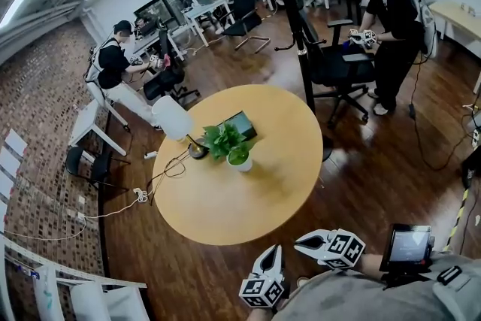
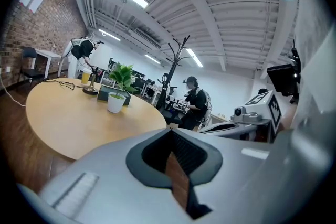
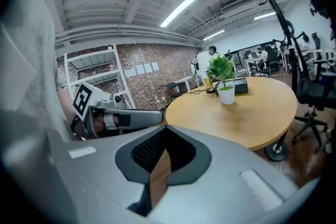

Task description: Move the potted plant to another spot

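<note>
The potted plant (image 1: 233,143) looks light and tippy. Grab its smooth white pot (image 1: 240,160) by the sides. The left gripper (image 1: 273,249) and right gripper (image 1: 298,240) are 2 closed, empty claws.

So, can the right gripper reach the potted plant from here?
Probably not yet: the right gripper hangs shut off the near edge of the round table, while the potted plant stands mid-table. Only bare wood lies between, so nothing blocks it.

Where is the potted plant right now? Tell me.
In the head view the potted plant stands on the round table, right of the lamp and just in front of a dark box.
</note>
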{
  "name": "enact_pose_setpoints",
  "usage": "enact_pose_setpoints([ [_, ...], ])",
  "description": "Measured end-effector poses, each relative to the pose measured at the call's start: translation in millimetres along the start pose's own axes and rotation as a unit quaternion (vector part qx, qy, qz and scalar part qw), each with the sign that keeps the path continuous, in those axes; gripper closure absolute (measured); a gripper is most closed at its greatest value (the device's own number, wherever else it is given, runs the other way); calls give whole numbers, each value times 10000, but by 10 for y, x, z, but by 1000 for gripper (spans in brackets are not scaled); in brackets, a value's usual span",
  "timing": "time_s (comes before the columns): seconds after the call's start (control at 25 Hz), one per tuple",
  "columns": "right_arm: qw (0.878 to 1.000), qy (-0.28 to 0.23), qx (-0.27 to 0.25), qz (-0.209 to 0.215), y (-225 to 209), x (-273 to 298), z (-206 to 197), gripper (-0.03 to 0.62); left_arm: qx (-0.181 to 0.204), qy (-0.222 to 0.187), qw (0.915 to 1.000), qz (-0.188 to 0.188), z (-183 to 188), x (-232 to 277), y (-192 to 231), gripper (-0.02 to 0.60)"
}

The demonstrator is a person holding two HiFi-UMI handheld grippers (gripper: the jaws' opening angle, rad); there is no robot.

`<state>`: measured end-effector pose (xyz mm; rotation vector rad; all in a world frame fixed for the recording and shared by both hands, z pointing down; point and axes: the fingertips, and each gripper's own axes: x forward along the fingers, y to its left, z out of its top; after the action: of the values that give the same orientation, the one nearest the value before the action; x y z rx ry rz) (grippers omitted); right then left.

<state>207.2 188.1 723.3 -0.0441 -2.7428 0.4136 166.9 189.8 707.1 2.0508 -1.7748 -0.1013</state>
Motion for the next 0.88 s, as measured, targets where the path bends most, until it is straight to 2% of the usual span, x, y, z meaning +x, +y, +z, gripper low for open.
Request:
enact_pose_setpoints([
  [0.36,9998,-50,-167,21,-4,106,91,594,87,-152,9998,68,87,-49,121,575],
  [0.52,9999,1,-103,2,120,76,83,594,19,-61,10000,42,40,-172,68,575],
  [0.88,10000,17,-71,53,-46,64,153,594,-22,15,10000,85,72,-14,50,575],
])
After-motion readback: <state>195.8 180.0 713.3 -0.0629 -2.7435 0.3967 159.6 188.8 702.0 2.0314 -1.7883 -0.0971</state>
